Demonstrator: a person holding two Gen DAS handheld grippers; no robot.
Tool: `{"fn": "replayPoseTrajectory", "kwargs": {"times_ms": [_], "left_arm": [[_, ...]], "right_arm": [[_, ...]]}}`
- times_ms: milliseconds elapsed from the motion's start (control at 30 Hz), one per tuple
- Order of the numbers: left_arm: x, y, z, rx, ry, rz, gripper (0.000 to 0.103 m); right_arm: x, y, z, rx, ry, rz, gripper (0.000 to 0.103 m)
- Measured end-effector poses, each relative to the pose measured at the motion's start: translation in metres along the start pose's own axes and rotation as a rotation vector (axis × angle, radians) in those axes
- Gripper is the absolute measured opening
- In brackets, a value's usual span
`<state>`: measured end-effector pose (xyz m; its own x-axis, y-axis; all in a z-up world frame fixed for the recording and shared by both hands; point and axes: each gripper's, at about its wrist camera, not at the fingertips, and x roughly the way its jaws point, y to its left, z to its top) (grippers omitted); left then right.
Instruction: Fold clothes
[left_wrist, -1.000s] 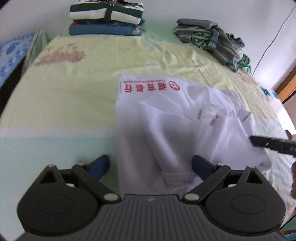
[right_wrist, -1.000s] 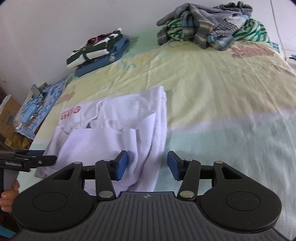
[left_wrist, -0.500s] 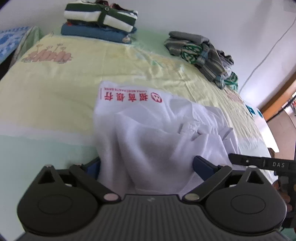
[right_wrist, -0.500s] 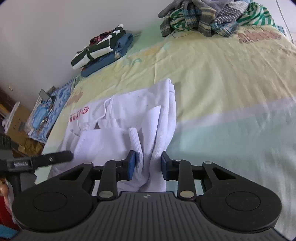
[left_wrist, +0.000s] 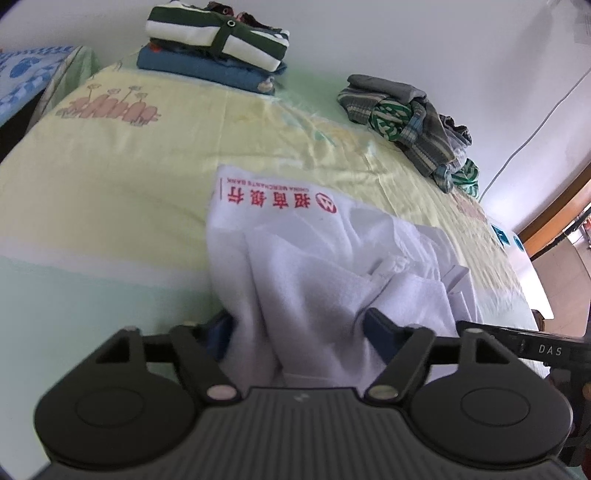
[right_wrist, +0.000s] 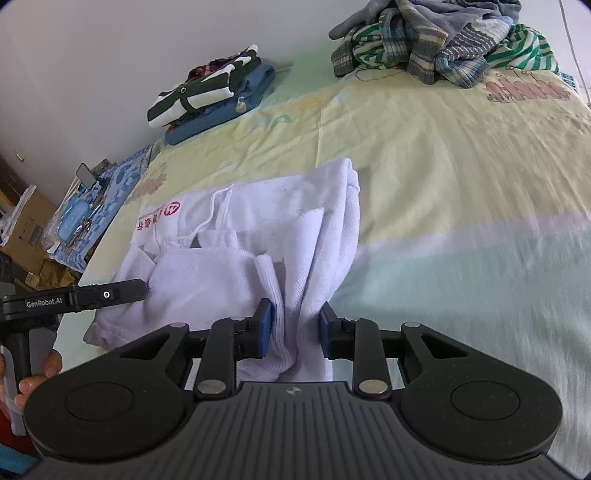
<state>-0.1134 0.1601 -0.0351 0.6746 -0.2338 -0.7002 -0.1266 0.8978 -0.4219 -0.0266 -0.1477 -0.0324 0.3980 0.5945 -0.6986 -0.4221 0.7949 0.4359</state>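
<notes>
Honestly, the risk here is an uneven grab. The right gripper (right_wrist: 295, 328) is pinching a bunched fold of the white polo shirt (right_wrist: 258, 229), while the left gripper (left_wrist: 299, 328) has cloth between its jaws but they're only closing now, and I can't tell if both pads press yet. If the person lifts before the left side bites, that edge would probably slip out and the half-done fold would collapse (the fabric looks soft and thick, so a fat bunch could also squirm free).

The shirt lies near the front edge of the bed (right_wrist: 461, 155), red bank logo (left_wrist: 277, 197) towards the far side. In the right wrist view, the folded stack (right_wrist: 210, 99) sits at 11 o'clock and the unfolded heap of striped clothes (right_wrist: 443, 48) at 1 o'clock, both well apart from the shirt. Nothing blocks the fold; the sheet beyond is free. Each gripper shows at the edge of the other's view, so they're near each other and could bump.
</notes>
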Motion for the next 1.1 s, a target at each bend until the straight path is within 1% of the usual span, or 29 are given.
{"fn": "replayPoseTrajectory", "kwargs": {"times_ms": [67,133,167,267,333,367,400,433,533,567,733,800,833,867,900,933,967,1067,1100], "left_arm": [[0.000,0.002,-0.001,-0.014,-0.001,-0.018,0.086],[0.002,-0.002,-0.002,-0.001,0.006,-0.024,0.098],[0.003,-0.006,-0.003,0.020,0.012,-0.021,0.101],[0.007,-0.019,-0.009,0.086,0.011,0.027,0.102],[0.009,-0.023,-0.007,0.099,0.008,0.052,0.100],[0.011,-0.024,-0.005,0.100,0.006,0.062,0.098],[0.012,-0.024,-0.004,0.101,0.004,0.072,0.091],[0.013,-0.025,-0.002,0.101,0.002,0.082,0.086],[0.016,-0.030,0.000,0.111,-0.009,0.110,0.082],[0.018,-0.032,-0.001,0.117,-0.014,0.118,0.080],[0.015,-0.044,-0.004,0.135,-0.035,0.136,0.054],[0.014,-0.048,-0.004,0.143,-0.037,0.140,0.052],[0.014,-0.049,-0.005,0.142,-0.039,0.141,0.052],[0.015,-0.048,-0.005,0.136,-0.040,0.140,0.053],[0.015,-0.046,-0.005,0.124,-0.040,0.136,0.057],[0.015,-0.043,-0.004,0.108,-0.038,0.134,0.063],[0.016,-0.041,-0.004,0.097,-0.036,0.131,0.065],[0.017,-0.038,-0.005,0.109,-0.034,0.114,0.074],[0.018,-0.038,-0.005,0.121,-0.031,0.111,0.082]], "right_arm": [[0.000,-0.003,0.000,0.016,0.000,0.011,0.030],[-0.001,-0.003,0.001,0.017,0.004,0.016,0.030],[-0.001,-0.002,0.001,0.013,0.007,0.015,0.031],[-0.001,-0.001,0.002,0.008,0.011,0.015,0.035],[-0.002,-0.004,0.002,0.029,0.010,0.035,0.039],[-0.001,-0.005,0.003,0.037,0.009,0.042,0.038],[0.000,-0.007,0.003,0.044,0.009,0.048,0.037],[0.000,-0.007,0.004,0.044,0.011,0.046,0.032],[0.002,-0.005,0.006,0.037,0.015,0.038,0.027],[0.003,-0.004,0.006,0.033,0.016,0.035,0.026],[0.004,0.001,0.006,0.002,0.026,0.024,0.022],[0.004,0.003,0.007,-0.025,0.031,0.020,0.022],[0.005,0.004,0.008,-0.034,0.034,0.020,0.023],[0.005,0.003,0.009,-0.030,0.031,0.020,0.029],[0.006,0.001,0.010,-0.023,0.026,0.021,0.031],[0.007,-0.001,0.011,-0.015,0.021,0.022,0.036],[0.007,-0.003,0.012,-0.007,0.016,0.023,0.038],[0.010,-0.003,0.012,-0.009,-0.002,0.034,0.038],[0.011,-0.004,0.013,0.000,-0.012,0.040,0.038]]}}
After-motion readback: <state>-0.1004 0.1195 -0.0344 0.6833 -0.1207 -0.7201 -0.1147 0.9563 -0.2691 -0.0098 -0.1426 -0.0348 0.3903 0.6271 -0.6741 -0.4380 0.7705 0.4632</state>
